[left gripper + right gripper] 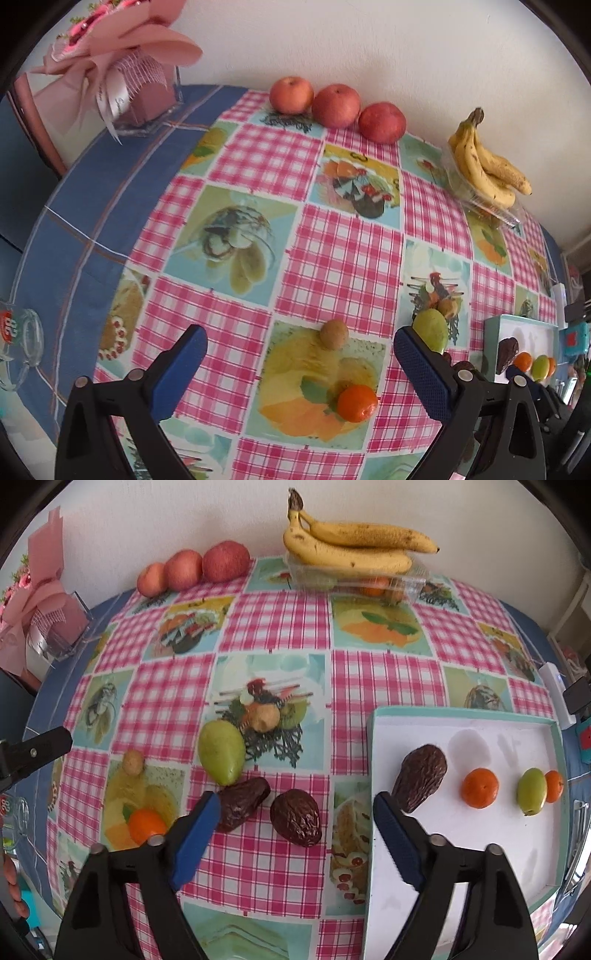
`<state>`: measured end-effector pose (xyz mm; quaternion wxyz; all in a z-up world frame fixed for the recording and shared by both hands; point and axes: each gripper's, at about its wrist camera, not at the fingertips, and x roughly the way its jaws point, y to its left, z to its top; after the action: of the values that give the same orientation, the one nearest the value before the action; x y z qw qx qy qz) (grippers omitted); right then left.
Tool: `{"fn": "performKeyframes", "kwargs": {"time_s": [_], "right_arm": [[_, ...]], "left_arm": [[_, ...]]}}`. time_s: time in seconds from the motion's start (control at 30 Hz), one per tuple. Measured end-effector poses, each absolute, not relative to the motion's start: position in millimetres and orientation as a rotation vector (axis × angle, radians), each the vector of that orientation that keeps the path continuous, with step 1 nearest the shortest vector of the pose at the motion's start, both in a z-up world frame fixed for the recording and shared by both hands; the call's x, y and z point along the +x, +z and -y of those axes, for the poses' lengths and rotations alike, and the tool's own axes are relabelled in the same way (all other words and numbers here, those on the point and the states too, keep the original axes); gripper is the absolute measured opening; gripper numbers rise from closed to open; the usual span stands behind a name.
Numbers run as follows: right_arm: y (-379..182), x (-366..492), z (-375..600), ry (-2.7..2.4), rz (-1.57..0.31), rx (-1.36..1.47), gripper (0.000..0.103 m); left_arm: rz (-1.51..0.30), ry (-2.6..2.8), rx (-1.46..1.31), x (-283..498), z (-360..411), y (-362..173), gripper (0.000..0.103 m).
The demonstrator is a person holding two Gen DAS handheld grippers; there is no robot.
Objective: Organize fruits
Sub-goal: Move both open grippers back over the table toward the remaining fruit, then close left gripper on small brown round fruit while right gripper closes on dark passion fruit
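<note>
My left gripper [298, 332] is open above the checked tablecloth, with a small brown fruit [333, 334] and a mandarin [356, 403] lying between its fingers' lines. A green pear [430, 328] sits by its right finger. My right gripper [296, 797] is open and empty, low over two dark wrinkled avocados [242, 806] [295, 818] on the cloth. To its right, the white tray [461, 716] holds a third avocado [419, 777], a mandarin [479, 788], a green fruit [531, 791] and a smaller mandarin [554, 785]. The pear [221, 751] lies just beyond the avocados.
Three red apples [335, 105] line the wall. Bananas [351, 546] rest on a clear plastic box [413, 581] with fruit inside. A pink bouquet in a clear vase [122, 74] stands at the back left, and a glass mug [18, 343] near the left edge. A white power strip [557, 690] lies at the right.
</note>
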<state>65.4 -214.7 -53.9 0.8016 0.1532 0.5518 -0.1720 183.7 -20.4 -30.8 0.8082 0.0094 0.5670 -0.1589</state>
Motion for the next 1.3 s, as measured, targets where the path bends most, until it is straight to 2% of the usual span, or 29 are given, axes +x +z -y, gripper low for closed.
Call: {"fn": "performKeyframes", "kwargs": {"time_s": [0.03, 0.07, 0.1, 0.2, 0.23, 0.3, 0.53, 0.67, 0.83, 0.87, 1.03, 1.3], "right_arm": [[-57, 65, 215, -0.364, -1.194, 0.331, 0.068], [-60, 65, 215, -0.359, -1.205, 0.334, 0.063], [-65, 65, 215, -0.355, -1.217, 0.336, 0.063], [-72, 65, 216, -0.366, -1.235, 0.326, 0.062], [-74, 65, 216, -0.364, -1.239, 0.326, 0.058], [-79, 65, 217, -0.356, -1.250, 0.332, 0.051], [-87, 63, 218, -0.345, -1.259, 0.344, 0.045], [-86, 64, 218, -0.333, -1.254, 0.353, 0.037], [-84, 63, 218, -0.334, -1.248, 0.358, 0.037], [-84, 63, 218, -0.334, -1.246, 0.360, 0.037], [-73, 62, 218, -0.332, -1.214, 0.358, 0.037], [-41, 59, 217, -0.344, -1.138, 0.343, 0.037]], "left_arm": [[-1.222, -0.343, 0.017, 184, 22, -35, 0.100], [-1.234, -0.347, 0.015, 184, 25, -41, 0.097], [-1.241, -0.352, 0.016, 184, 27, -45, 0.093], [-1.262, -0.353, 0.031, 185, 34, -58, 0.091], [-1.266, -0.356, 0.031, 185, 35, -61, 0.090], [-1.277, -0.373, 0.019, 187, 39, -69, 0.082], [-1.284, -0.401, 0.034, 189, 51, -85, 0.064], [-1.292, -0.422, 0.038, 188, 57, -87, 0.047], [-1.305, -0.427, 0.055, 188, 63, -92, 0.033], [-1.306, -0.421, 0.056, 188, 63, -93, 0.027], [-1.300, -0.416, 0.021, 189, 60, -86, 0.027], [-1.214, -0.435, 0.011, 180, 59, -38, 0.027]]}}
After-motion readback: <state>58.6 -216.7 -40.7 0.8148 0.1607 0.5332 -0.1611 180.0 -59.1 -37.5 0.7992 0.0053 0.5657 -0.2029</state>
